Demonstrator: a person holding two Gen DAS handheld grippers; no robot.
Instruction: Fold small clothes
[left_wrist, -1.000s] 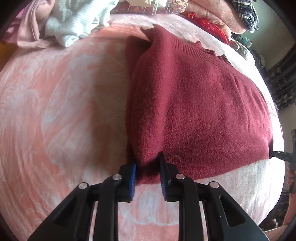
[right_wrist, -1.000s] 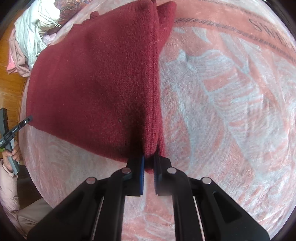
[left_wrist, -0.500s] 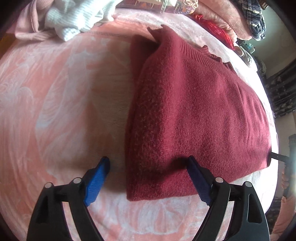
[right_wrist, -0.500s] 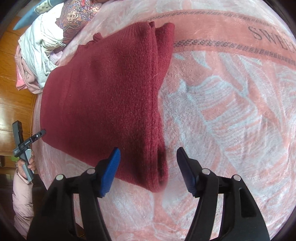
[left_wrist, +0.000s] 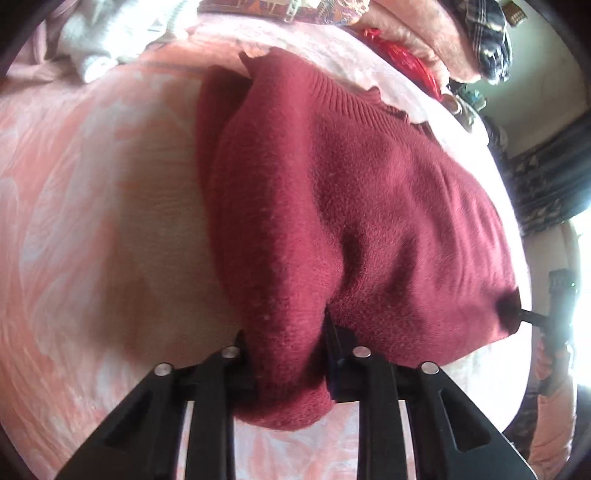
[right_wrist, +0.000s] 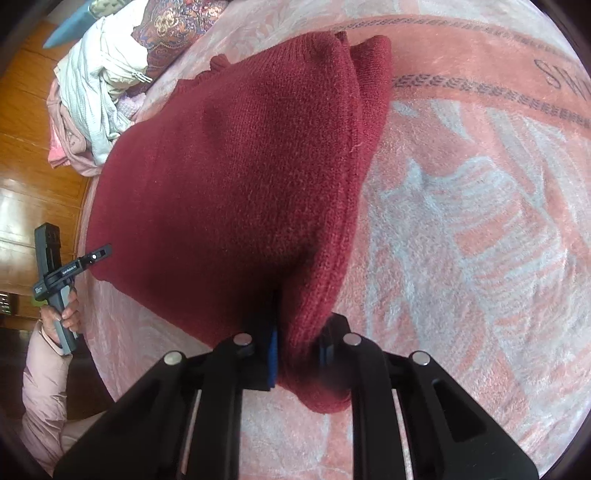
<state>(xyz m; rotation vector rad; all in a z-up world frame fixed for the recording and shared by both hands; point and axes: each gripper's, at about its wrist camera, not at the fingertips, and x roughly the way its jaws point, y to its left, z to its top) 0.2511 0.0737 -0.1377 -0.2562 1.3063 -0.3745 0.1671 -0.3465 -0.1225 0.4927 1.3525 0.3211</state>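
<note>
A folded dark red knit sweater (left_wrist: 351, 203) lies on the pink blanket (left_wrist: 92, 221). My left gripper (left_wrist: 286, 332) is closing on its near left corner, and a thick roll of fabric is pinched between the pads. In the right wrist view the sweater (right_wrist: 240, 166) fills the centre, and my right gripper (right_wrist: 301, 328) is closing on its near right corner with fabric bunched between the blue pads. Each view also shows the other tool at the sweater's far bottom corner: the left gripper (right_wrist: 92, 256) and the right gripper (left_wrist: 524, 315).
A heap of white and pink clothes (left_wrist: 99, 40) (right_wrist: 99, 74) lies at the bed's far end, with patterned and plaid fabrics (left_wrist: 487, 33) beside it. A hand (right_wrist: 61, 314) in a pink sleeve holds the left tool over the wooden floor (right_wrist: 22, 129). Bare blanket (right_wrist: 461, 221) spreads to the right.
Both grippers let go of the sweater's edge, opened wide, then came back down around thicker bites of its near corners. The fabric is now bunched and slightly lifted there.
</note>
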